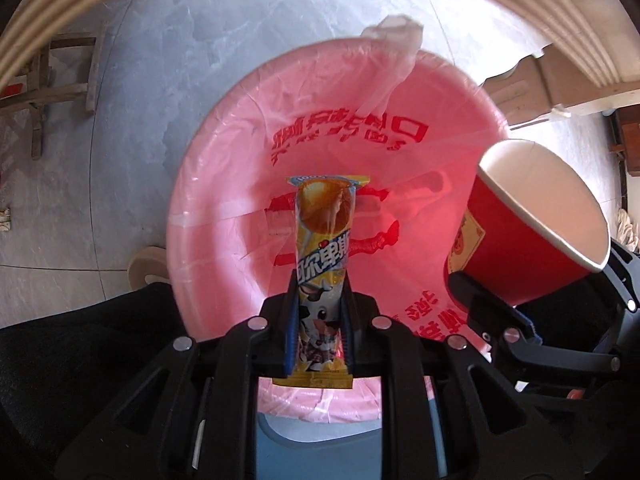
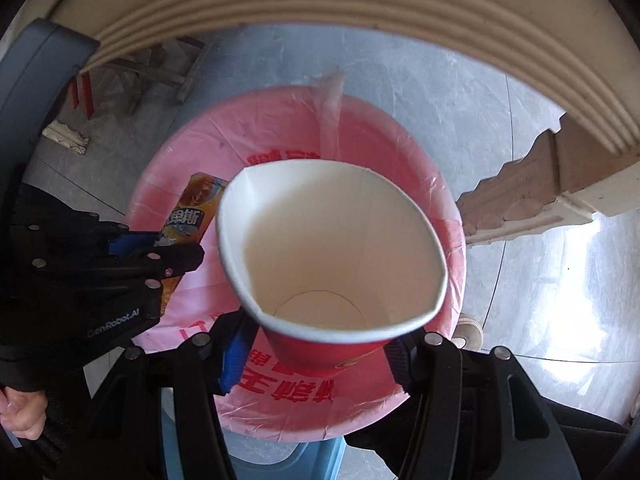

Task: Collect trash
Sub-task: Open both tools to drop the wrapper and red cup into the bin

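Note:
A bin lined with a pink plastic bag point(image 1: 240, 184) with red print sits on the floor below both grippers; it also shows in the right wrist view point(image 2: 400, 148). My left gripper point(image 1: 320, 320) is shut on a yellow snack wrapper point(image 1: 324, 240) and holds it upright over the bin's mouth. The wrapper also shows in the right wrist view point(image 2: 192, 208). My right gripper point(image 2: 316, 344) is shut on a red paper cup point(image 2: 332, 240), squeezed oval, white inside and empty, held over the bin. The cup shows at the right of the left wrist view point(image 1: 532, 224).
Grey marbled floor tiles point(image 1: 160, 60) surround the bin. A beige ribbed table edge point(image 2: 360, 8) arcs overhead. A carved table leg point(image 2: 532, 192) stands to the right. Wooden chair frames point(image 1: 60, 76) stand at far left. A blue base point(image 2: 280, 460) shows under the bin.

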Demonstrator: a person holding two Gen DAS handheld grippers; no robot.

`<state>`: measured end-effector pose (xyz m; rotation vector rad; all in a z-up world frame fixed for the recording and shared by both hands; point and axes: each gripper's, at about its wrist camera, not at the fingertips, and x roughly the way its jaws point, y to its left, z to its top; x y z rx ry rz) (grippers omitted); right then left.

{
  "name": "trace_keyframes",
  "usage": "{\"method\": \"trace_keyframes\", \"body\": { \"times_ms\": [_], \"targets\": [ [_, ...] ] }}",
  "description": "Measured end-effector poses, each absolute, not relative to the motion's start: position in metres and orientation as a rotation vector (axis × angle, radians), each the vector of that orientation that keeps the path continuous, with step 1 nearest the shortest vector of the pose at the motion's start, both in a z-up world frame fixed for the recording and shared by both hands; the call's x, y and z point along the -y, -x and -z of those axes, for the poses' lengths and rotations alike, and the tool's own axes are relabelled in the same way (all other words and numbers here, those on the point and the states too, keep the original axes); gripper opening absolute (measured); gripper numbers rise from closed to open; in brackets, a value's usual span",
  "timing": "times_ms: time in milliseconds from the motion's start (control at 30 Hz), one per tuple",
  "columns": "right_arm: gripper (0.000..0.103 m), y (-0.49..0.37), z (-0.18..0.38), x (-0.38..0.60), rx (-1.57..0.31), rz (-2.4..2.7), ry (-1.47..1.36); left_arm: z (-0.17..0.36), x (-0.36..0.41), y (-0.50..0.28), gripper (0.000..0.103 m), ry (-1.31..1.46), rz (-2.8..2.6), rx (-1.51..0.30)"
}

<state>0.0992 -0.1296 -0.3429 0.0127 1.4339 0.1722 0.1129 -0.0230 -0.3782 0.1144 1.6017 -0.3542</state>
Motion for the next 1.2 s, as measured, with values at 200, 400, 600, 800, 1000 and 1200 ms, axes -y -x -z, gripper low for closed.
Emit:
{"method": "trace_keyframes", "body": {
  "times_ms": [200, 400, 600, 800, 1000, 1200],
  "targets": [
    [0.056, -0.112, 0.364, 0.137, -1.471, -0.178, -0.020, 0.393, 0.027, -0.118, 0.018, -0.125, 0.345, -1.646],
    [0.056, -0.109, 0.376, 0.135, -1.493, -0.203, -0.008, 0.403, 0.025, -0.121, 0.018, -0.100, 0.341, -1.678],
    [0.057, -0.108, 0.375, 0.129, -1.484, -0.218, 0.008, 0.404, 0.024, -0.122, 0.023, -0.105, 0.339, -1.684],
    [0.063, -0.109, 0.376, 0.126, -1.493, -0.210, 0.018, 0.400, 0.025, -0.121, 0.045, -0.137, 0.328, -1.665],
    [0.070, -0.108, 0.374, 0.129, -1.476, -0.189, 0.012, 0.398, 0.024, -0.122, 0.052, -0.134, 0.310, -1.647],
    [0.070, -0.107, 0.371, 0.131, -1.464, -0.188, 0.016, 0.393, 0.024, -0.122, 0.052, -0.133, 0.307, -1.632]
  ]
}}
